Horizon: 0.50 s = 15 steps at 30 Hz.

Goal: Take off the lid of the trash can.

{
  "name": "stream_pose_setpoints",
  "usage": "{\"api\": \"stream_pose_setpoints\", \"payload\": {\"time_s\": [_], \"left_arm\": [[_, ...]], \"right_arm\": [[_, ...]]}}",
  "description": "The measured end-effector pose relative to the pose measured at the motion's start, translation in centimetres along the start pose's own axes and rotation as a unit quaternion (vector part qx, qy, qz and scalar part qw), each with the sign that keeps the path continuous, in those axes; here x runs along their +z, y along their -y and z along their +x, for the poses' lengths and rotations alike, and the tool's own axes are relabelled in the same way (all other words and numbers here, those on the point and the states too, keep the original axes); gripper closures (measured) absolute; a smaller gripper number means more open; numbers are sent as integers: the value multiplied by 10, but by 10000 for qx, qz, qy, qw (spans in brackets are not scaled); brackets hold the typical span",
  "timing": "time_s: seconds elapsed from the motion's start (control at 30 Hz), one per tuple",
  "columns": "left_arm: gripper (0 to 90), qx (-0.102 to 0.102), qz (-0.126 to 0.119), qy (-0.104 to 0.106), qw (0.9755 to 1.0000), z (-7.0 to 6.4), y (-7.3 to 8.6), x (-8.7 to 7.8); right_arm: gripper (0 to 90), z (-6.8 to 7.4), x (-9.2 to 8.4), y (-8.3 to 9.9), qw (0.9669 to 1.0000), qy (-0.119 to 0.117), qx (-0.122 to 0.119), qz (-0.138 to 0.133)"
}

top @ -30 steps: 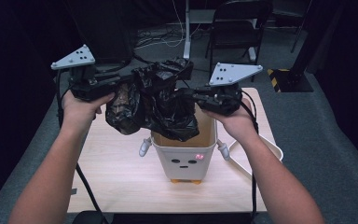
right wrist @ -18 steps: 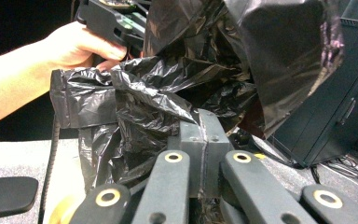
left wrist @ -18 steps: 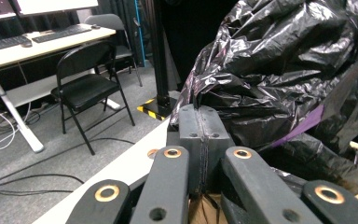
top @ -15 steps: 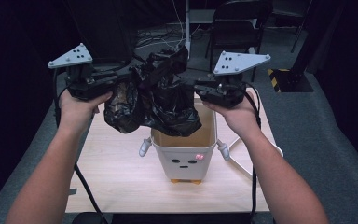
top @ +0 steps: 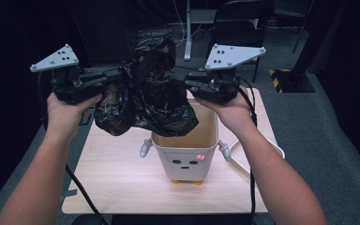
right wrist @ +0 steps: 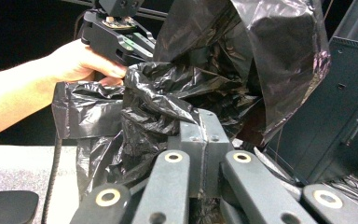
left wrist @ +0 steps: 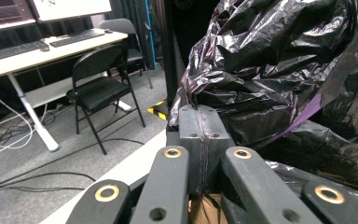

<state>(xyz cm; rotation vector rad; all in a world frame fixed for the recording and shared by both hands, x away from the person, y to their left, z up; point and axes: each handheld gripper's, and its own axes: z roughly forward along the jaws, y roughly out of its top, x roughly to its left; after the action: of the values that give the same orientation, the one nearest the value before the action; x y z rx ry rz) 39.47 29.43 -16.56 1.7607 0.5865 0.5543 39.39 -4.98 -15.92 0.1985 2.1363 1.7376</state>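
Where grey carpet spreads, pale wooden table, black folding chair

Bin bag: thin, glossy, crinkled black plastic film. Bin: smooth, matt white plastic. Worktop: pale, matt wood-grain surface. Fingers: matt dark plastic.

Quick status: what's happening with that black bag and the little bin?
Left tool and right tool shut on black bin bag. Bag held above white face bin, not yet in. Nothing in the way.
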Motion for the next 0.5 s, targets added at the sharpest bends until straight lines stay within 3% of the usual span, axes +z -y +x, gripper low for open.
{"api": "stream_pose_setpoints", "payload": {"time_s": [0.5], "left_arm": [[898,-63,-184,-523,9984,11,-3,-54]], "right_arm": [[900,10,32,-8,9992,-385,-69,-55]]}}
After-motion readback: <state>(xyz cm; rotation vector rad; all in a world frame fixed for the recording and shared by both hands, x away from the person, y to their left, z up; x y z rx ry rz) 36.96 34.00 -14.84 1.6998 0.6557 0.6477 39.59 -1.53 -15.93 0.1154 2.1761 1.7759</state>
